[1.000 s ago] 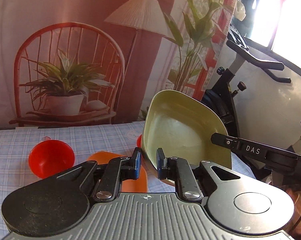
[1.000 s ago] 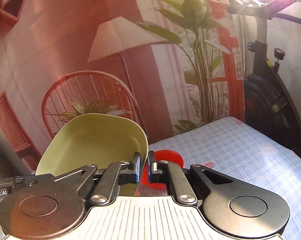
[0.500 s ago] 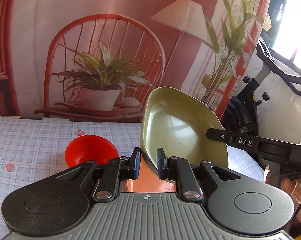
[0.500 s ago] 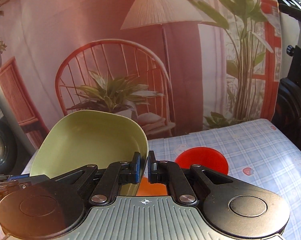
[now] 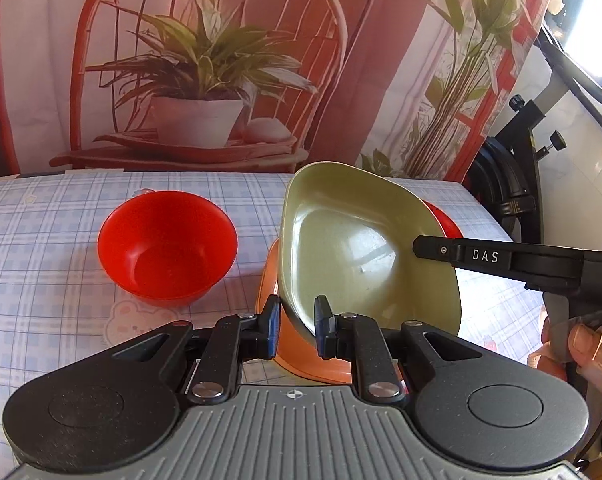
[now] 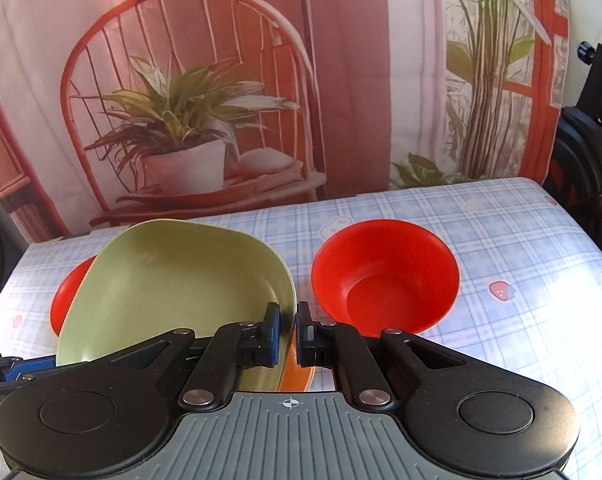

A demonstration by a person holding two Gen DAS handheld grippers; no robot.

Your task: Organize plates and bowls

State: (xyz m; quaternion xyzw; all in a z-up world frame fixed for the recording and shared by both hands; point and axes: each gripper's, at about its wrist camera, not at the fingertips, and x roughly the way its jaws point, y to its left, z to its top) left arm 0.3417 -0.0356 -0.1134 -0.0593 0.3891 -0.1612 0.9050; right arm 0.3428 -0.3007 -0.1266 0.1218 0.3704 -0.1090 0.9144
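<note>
A pale green squarish plate (image 5: 353, 248) hangs tilted above the table, held by both grippers. My left gripper (image 5: 297, 326) is shut on its near rim. My right gripper (image 6: 288, 338) is shut on its right rim; its finger (image 5: 453, 254) shows inside the plate in the left wrist view. The green plate also fills the left of the right wrist view (image 6: 173, 284). An orange plate (image 5: 267, 280) lies on the table right under it. A red bowl (image 5: 167, 248) stands upright on the table, also seen in the right wrist view (image 6: 385, 276).
A second red dish (image 6: 67, 294) lies behind the green plate, its edge also showing in the left wrist view (image 5: 443, 218). The table wears a blue checked cloth (image 6: 501, 240). A printed backdrop (image 5: 205, 60) hangs behind; an exercise bike (image 5: 513, 184) stands beyond the table's right edge.
Both grippers have carried the green plate down and forward over the table, so it now hangs low above the orange plate. The red bowl looks nearer. Both grips are unchanged.
</note>
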